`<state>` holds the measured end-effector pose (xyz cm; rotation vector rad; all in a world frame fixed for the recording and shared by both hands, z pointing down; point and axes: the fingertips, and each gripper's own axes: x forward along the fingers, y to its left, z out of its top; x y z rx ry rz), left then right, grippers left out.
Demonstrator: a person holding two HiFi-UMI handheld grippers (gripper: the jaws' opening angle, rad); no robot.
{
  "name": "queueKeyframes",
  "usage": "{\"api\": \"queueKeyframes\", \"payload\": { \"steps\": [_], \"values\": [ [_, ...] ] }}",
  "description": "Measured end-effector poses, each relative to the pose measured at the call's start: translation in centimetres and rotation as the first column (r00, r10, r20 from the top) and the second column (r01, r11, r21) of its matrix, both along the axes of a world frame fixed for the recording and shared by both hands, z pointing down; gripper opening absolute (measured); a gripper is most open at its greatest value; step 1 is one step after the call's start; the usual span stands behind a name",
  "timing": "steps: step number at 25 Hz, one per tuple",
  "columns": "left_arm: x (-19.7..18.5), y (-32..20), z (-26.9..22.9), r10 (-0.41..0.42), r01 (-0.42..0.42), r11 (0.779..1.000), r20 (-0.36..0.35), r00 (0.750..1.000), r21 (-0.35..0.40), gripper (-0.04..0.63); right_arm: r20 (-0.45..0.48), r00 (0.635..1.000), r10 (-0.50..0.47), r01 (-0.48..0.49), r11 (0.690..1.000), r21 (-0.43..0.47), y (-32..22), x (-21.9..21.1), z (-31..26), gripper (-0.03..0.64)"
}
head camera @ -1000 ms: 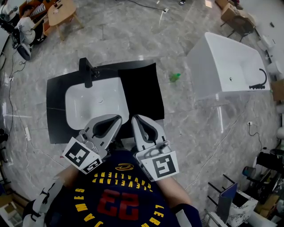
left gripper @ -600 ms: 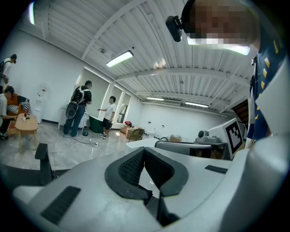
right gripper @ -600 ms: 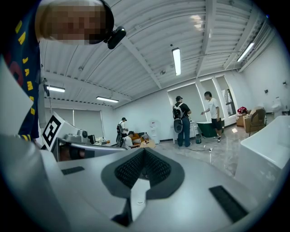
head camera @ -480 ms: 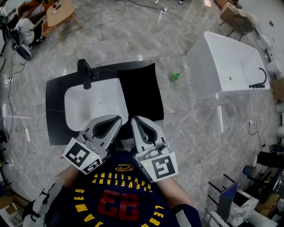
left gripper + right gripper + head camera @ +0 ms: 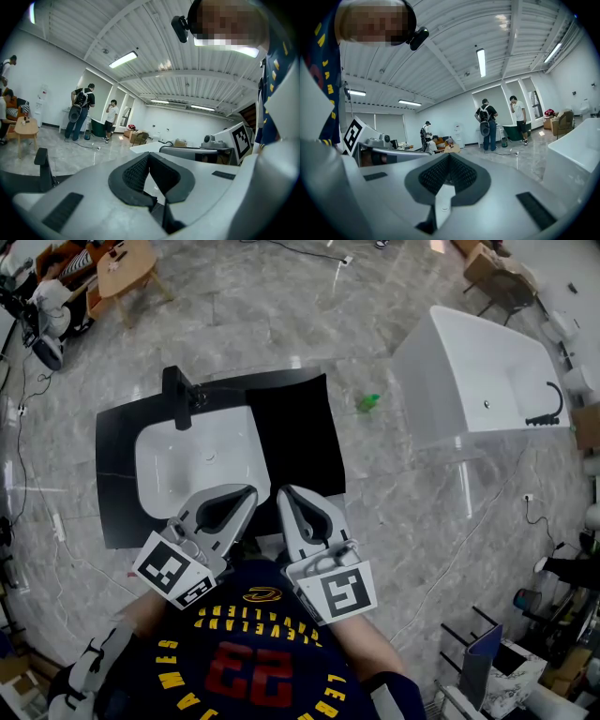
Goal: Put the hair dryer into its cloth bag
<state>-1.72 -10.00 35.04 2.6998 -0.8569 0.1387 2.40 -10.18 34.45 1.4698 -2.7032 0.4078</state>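
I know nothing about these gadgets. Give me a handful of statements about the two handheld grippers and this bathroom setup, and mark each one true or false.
1. The left gripper and the right gripper both have their jaws together. True.
2. The right gripper holds a hair dryer. False: nothing is between its jaws.
3. A white bathtub stands to the right of the sink in the head view. True.
4. The faucet is white. False: it is black and stands at the sink's far left corner.
5. A green thing lies in the sink. False: it lies on the floor, between the sink's black counter and the bathtub.
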Motion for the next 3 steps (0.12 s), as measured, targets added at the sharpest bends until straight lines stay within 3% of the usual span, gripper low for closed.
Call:
{"api": "queueKeyframes", "payload": {
  "steps": [3],
  "values": [
    [0.00, -0.19, -0.10, 0.001, -0.001, 1.000, 0.001, 1.000, 0.000, 0.003, 0.000, 1.000, 0.001, -0.001, 1.000, -0.001, -0.24, 0.06, -0.10, 0.008]
  ]
}}
